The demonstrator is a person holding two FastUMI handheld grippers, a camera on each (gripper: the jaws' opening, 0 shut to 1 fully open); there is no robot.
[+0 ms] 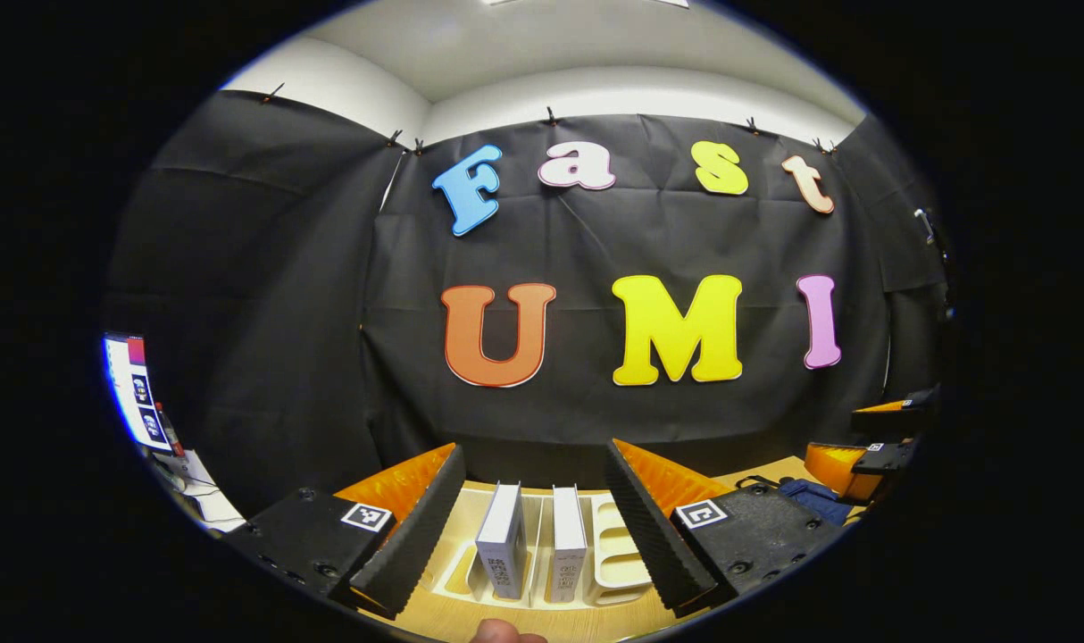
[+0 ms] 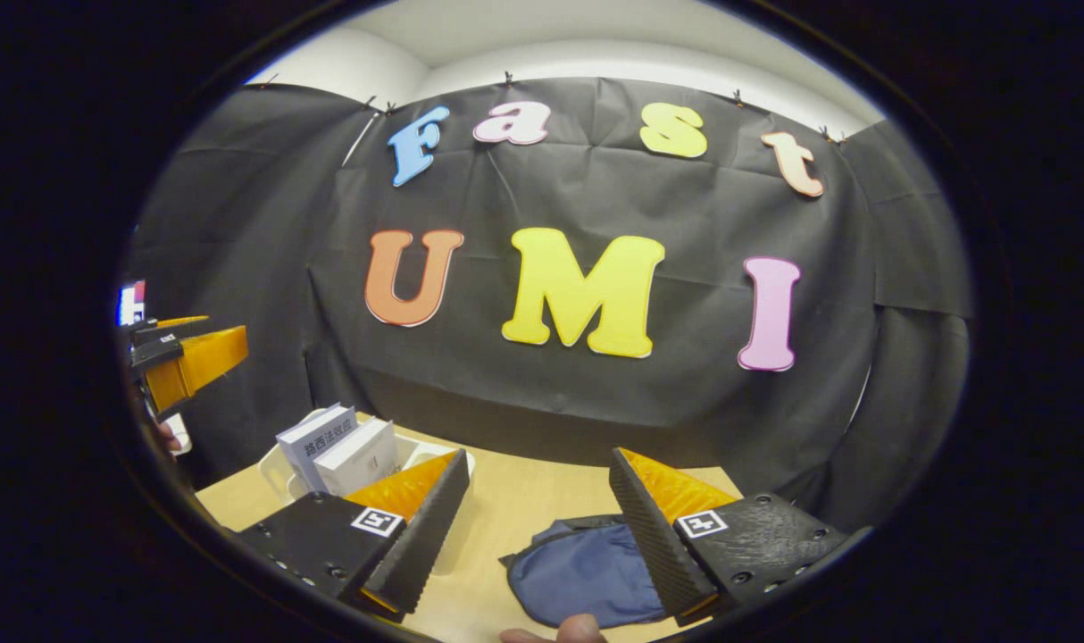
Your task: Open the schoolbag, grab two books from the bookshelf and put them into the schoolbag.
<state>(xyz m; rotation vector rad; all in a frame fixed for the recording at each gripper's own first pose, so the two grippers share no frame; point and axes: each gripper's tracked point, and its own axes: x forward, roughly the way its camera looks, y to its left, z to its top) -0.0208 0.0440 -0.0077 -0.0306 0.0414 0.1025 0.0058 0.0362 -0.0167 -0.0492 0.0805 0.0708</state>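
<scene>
Ribbed, wedge-shaped fingers are seen on the left gripper (image 1: 535, 527) and the right gripper (image 2: 535, 527). Black bolted mounts carry square black-and-white markers at each frame's bottom.

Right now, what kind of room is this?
Probably a recording booth, not a real home: black cloth wall, a wooden table with two books in a white rack, and a blue schoolbag.

Black cloth wall (image 1: 649, 429) (creased), white ceiling (image 1: 542, 54), wooden table (image 2: 542, 500), monitor (image 1: 136, 388) at left.
</scene>
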